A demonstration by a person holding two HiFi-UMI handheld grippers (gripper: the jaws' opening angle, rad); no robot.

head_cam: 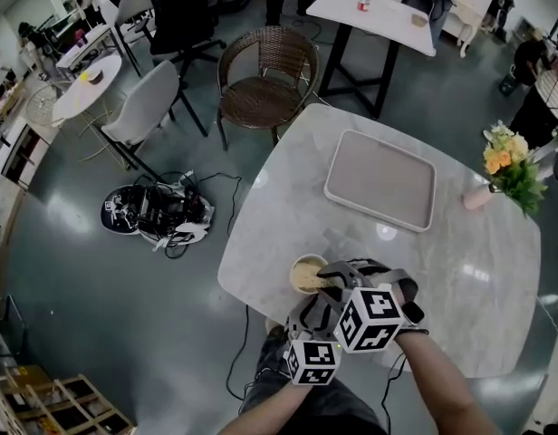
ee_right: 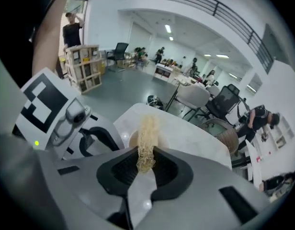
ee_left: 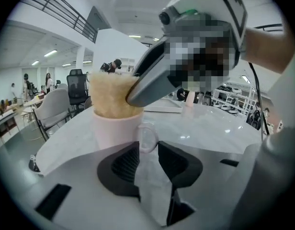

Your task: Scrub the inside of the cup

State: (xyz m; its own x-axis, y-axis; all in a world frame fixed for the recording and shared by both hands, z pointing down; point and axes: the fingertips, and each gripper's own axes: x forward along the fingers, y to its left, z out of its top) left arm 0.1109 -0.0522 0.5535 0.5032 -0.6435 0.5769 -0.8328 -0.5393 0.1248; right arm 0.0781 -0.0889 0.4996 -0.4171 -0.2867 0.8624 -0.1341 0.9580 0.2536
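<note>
Inside cup (ee_left: 113, 131), scrubber (ee_right: 148, 128) — clamped by right tool (ee_right: 146, 153); left tool (ee_left: 147, 150) grips cup's handle (ee_left: 146, 138).

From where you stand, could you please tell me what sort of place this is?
Most likely an open-plan office with a lounge corner: a black swivel office chair, a brown wicker armchair beside the white marble-look table, and a dark-railed mezzanine overhead.

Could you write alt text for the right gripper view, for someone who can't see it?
The right gripper clamps a pale yellow fibrous scrubber whose far end reaches into a cup on a white table. The left gripper sits close beside the cup; an open office lies behind.
</note>
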